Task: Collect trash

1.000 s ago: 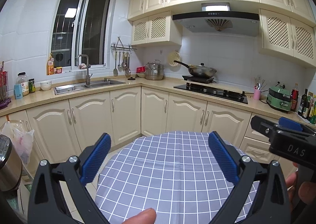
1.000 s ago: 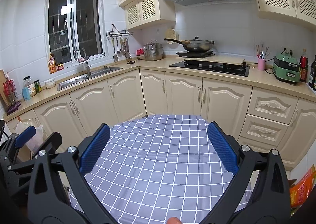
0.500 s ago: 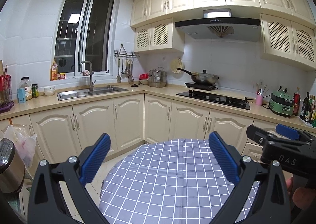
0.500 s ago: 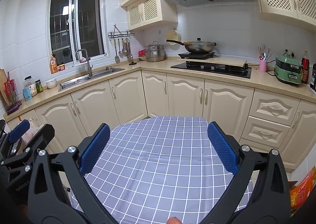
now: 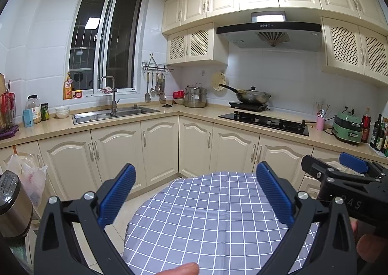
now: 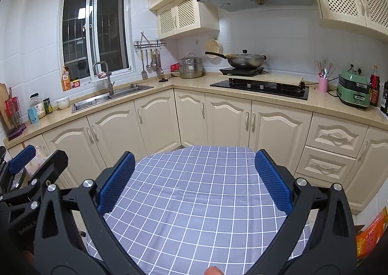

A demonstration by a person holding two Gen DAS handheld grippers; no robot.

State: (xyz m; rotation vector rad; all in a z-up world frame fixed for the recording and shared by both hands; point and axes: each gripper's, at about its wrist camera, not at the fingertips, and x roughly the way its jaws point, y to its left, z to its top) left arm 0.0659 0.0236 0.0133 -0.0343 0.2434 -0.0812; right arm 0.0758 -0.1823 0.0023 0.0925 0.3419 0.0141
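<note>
Two grippers poised over a checked tablecloth [image 5: 208, 216] in a cream kitchen.

Left gripper [image 5: 195, 193] spread wide, empty; right gripper [image 6: 194, 181] likewise wide and bare. Orange wrapper [image 6: 369, 233] at four o'clock off the table edge, plastic bag [image 5: 29, 173] hanging at nine o'clock by the cabinets.
</note>
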